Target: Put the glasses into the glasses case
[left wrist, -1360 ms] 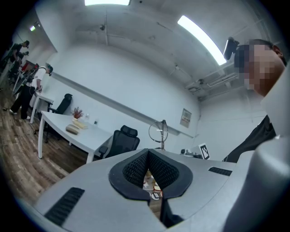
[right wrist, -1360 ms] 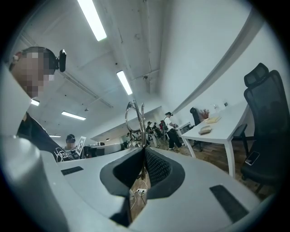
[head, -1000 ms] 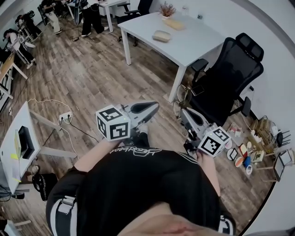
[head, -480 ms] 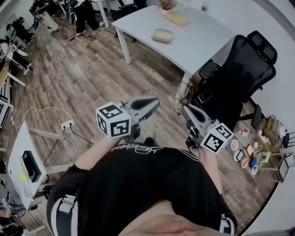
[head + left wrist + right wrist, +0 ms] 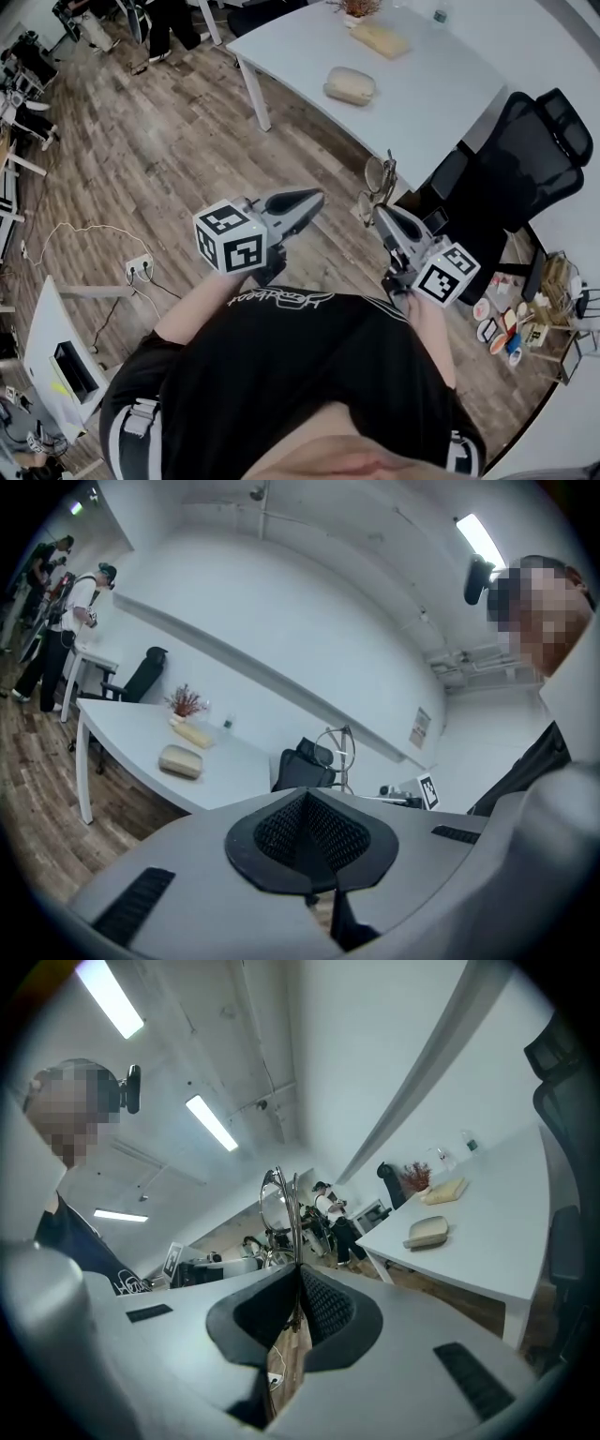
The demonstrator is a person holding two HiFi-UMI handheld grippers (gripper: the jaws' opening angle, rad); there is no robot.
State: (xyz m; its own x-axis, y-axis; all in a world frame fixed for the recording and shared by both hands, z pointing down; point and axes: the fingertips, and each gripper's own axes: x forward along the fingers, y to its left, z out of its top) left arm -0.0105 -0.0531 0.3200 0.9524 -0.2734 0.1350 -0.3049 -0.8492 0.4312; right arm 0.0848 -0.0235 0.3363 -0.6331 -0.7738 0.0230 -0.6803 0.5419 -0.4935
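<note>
The glasses (image 5: pixel 378 183), thin wire frames, stick up from the tip of my right gripper (image 5: pixel 384 216), which is shut on them. In the right gripper view the glasses (image 5: pixel 284 1206) rise from between the pads of my right gripper (image 5: pixel 296 1283). The beige glasses case (image 5: pixel 350 85) lies closed on the white table (image 5: pixel 441 94) ahead, well beyond both grippers; it also shows as the case (image 5: pixel 181 761) and the case (image 5: pixel 429 1232). My left gripper (image 5: pixel 317 199) is held level beside the right one, its jaws together with nothing between them, as the left gripper (image 5: pixel 309 803) view confirms.
A black office chair (image 5: pixel 525 159) stands right of the table, close to my right gripper. A flat beige object (image 5: pixel 381 39) and a small plant (image 5: pixel 361 7) sit at the table's far end. Small items lie on the floor at right (image 5: pixel 511 328). People stand at far left (image 5: pixel 66 621).
The table with the case has come nearer and lower in the head view as the person walks toward it. Both grippers keep their pose, the right still holding the glasses.
</note>
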